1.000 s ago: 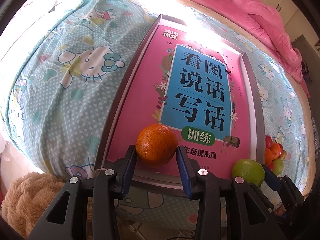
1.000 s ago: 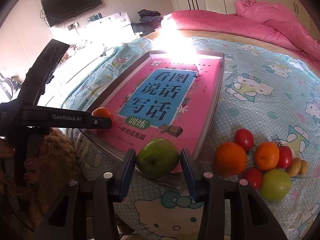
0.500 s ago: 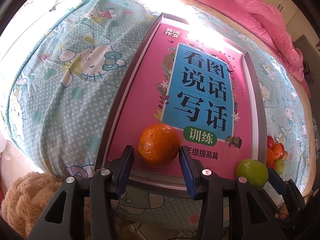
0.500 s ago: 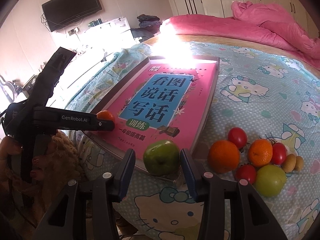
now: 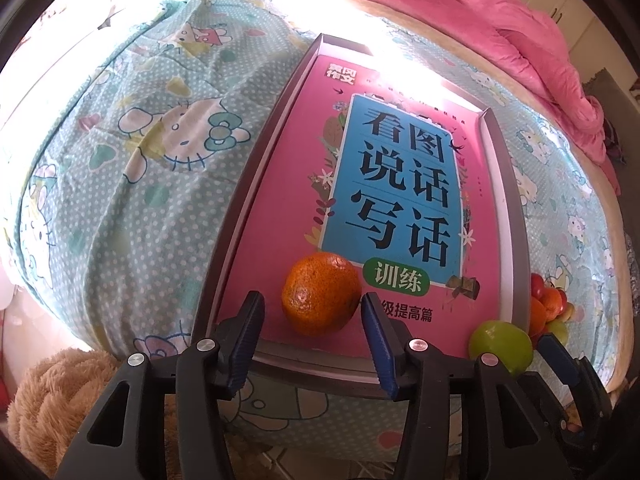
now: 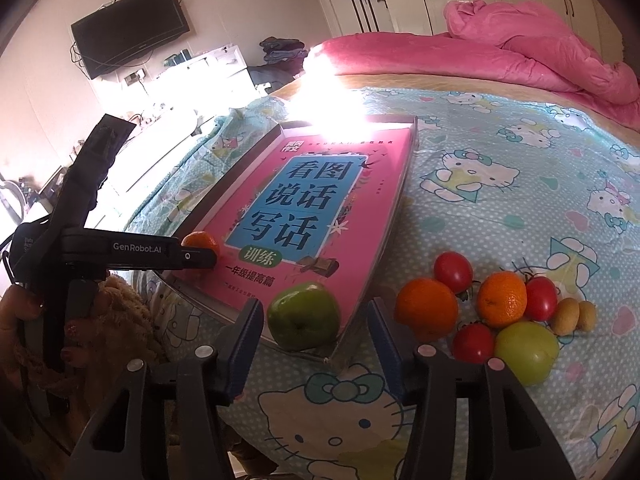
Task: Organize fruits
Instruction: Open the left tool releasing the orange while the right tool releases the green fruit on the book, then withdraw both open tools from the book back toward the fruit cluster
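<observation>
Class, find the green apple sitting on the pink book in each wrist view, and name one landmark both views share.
Left wrist view: green apple at lower right, on the tray's near corner.
Right wrist view: green apple at lower centre, between the open right tongs.
Shared landmark: the pink book.

The left wrist camera looks steeply down, close over the near end of the tray (image 5: 256, 152) on the bed. The right wrist camera sits just beside it, tilted less, taking in the room beyond. Both share the tray, the orange (image 5: 321, 293) (image 6: 201, 242) and the green apple (image 5: 501, 345) (image 6: 304, 315).
</observation>
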Demonstrator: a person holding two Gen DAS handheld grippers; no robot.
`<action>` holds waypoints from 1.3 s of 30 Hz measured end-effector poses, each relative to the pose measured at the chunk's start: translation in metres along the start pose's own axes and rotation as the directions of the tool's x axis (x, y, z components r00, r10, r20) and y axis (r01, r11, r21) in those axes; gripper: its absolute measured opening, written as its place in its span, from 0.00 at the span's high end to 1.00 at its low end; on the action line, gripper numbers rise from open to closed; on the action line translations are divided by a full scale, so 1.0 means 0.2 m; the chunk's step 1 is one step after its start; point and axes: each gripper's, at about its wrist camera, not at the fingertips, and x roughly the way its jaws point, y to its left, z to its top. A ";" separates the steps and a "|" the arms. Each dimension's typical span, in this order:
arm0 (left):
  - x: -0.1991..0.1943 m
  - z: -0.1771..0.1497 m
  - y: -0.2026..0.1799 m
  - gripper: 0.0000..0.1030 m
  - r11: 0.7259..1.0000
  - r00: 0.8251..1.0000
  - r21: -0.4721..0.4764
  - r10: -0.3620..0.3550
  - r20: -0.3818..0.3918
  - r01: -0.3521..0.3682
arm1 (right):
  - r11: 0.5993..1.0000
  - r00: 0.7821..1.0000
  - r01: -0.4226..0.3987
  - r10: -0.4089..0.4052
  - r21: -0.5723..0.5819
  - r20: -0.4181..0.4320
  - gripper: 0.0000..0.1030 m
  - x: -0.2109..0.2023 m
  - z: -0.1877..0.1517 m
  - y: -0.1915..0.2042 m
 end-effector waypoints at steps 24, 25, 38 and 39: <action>-0.15 -0.01 -0.09 0.32 0.996 0.988 0.066 -0.062 0.140 0.053 | 0.998 0.998 0.032 -0.035 0.049 0.044 0.28 -0.09 0.01 -0.07; -0.16 -0.01 -0.10 0.30 0.995 0.986 0.076 -0.072 0.148 0.061 | 0.998 0.998 0.035 -0.037 0.052 0.046 0.28 -0.10 0.01 -0.07; -0.19 -0.06 -0.22 0.28 0.981 0.980 0.164 -0.129 0.151 0.104 | 0.994 0.995 0.059 -0.067 0.094 0.077 0.26 -0.17 0.01 -0.13; -0.19 -0.07 -0.23 0.28 0.979 0.979 0.174 -0.135 0.150 0.108 | 0.993 0.994 0.063 -0.070 0.096 0.080 0.25 -0.18 0.01 -0.13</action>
